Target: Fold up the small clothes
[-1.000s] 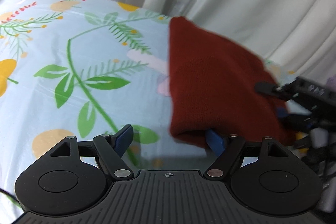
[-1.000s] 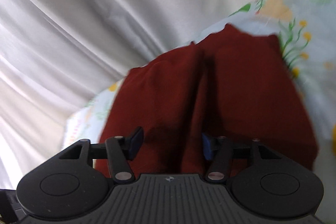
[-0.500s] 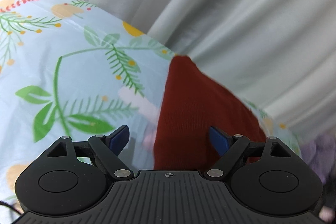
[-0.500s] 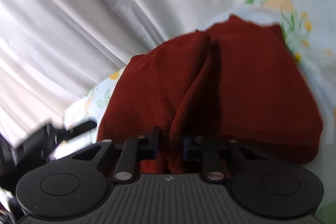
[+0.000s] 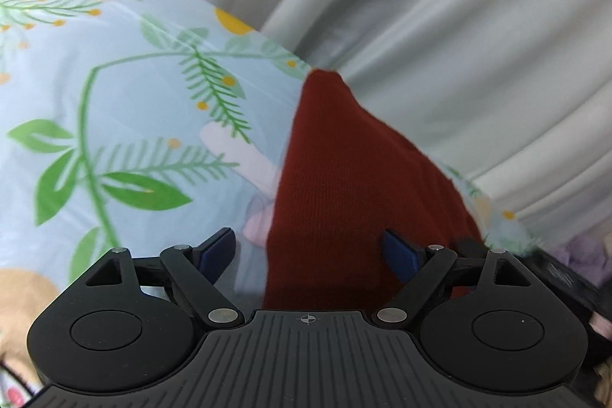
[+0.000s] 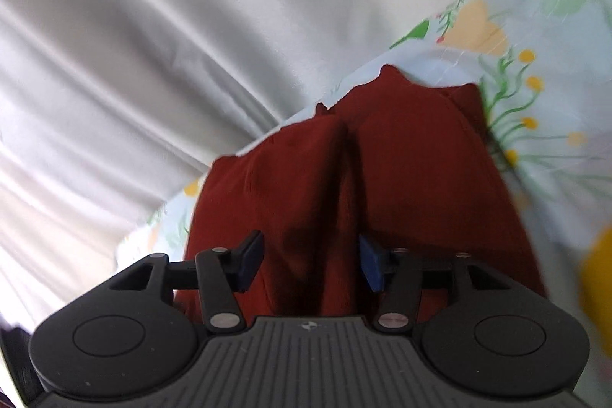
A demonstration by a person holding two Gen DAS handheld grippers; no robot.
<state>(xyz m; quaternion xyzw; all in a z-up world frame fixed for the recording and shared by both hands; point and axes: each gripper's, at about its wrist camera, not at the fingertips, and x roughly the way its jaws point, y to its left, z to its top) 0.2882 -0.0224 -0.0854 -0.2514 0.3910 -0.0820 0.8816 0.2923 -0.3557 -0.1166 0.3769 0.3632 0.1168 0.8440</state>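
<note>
Dark red knit garment (image 5: 355, 186) lying near the far edge of the floral-covered surface (image 5: 114, 94), close by the pale curtain (image 5: 459, 25). Left gripper (image 5: 310, 251) spread wide over its near end, clamping nothing. Right gripper (image 6: 310, 259) likewise parted, straddling a raised ridge of cloth.

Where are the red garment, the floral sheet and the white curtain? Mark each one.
red garment (image 6: 420, 178): right wrist view, on its right-hand fold.
floral sheet (image 5: 114, 94): left wrist view, on a bare printed patch.
white curtain (image 6: 153, 44): right wrist view, on a draped fold.
</note>
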